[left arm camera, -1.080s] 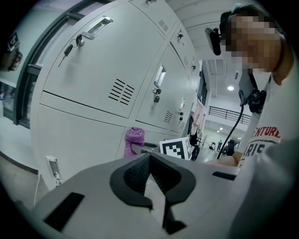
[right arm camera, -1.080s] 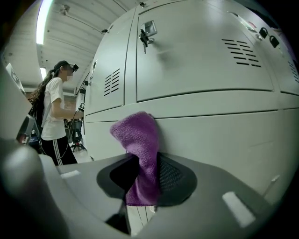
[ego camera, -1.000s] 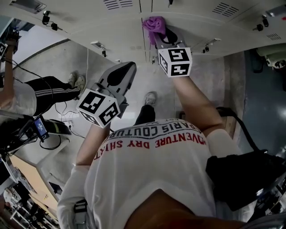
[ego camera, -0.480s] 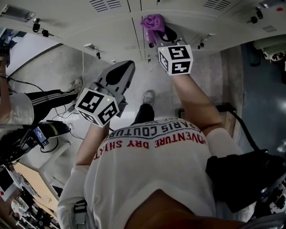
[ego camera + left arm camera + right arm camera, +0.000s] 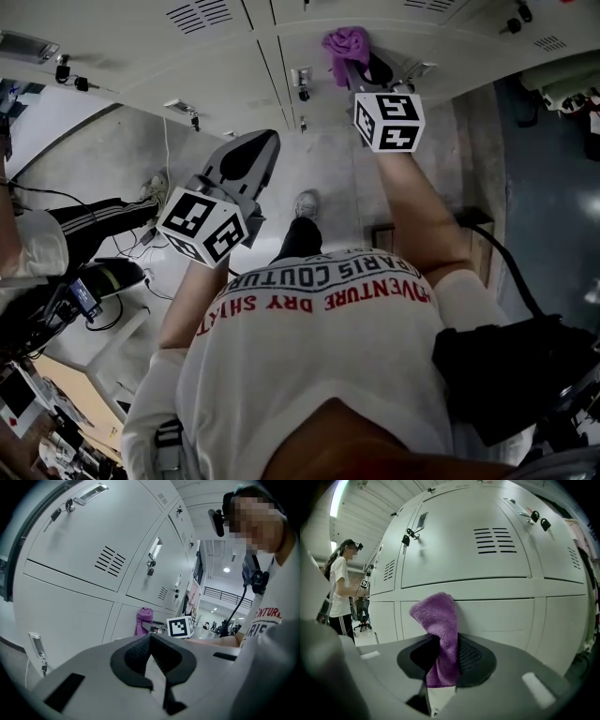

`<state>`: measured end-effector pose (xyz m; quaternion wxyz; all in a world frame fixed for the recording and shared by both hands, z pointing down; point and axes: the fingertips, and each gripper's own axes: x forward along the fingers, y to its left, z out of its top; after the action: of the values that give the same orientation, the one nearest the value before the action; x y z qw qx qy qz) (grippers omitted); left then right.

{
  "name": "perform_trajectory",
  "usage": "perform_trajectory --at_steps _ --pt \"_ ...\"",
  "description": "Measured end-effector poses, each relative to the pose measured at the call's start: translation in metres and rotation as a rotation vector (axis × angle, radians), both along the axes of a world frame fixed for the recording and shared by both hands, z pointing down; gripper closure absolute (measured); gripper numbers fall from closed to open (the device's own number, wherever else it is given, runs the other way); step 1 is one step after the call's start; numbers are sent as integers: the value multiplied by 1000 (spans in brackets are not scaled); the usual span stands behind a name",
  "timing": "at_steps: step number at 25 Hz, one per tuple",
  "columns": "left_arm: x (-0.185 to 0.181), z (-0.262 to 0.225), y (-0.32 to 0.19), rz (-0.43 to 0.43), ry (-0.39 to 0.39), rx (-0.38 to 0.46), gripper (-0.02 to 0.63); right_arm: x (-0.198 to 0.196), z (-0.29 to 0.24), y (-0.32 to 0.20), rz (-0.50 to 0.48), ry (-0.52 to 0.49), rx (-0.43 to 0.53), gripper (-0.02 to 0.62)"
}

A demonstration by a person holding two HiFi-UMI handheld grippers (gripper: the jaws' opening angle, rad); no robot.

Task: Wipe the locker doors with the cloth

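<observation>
Grey locker doors (image 5: pixel 487 573), purple cloth (image 5: pixel 439 625) in right tool (image 5: pixel 443 654), concrete floor (image 5: pixel 323 169)

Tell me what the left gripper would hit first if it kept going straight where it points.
Probably the pale locker door ahead, just beside the purple cloth that the right gripper holds. Nothing stands between, though depth is hard to judge.

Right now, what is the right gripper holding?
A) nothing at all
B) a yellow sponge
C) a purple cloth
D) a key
C: the right gripper view shows the purple cloth pinched between the jaws of the right gripper, with its top end up by the locker door.
</observation>
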<state>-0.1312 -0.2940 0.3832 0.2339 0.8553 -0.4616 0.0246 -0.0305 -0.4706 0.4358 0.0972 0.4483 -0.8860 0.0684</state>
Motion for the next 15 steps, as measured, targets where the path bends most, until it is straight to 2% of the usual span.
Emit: perform_trajectory --at_steps 10,15 --pt "10 4 -5 27 5 -14 606 88 4 -25 171 -64 -22 508" --pt "10 7 -3 27 3 -23 606 120 6 -34 234 -65 -32 508"
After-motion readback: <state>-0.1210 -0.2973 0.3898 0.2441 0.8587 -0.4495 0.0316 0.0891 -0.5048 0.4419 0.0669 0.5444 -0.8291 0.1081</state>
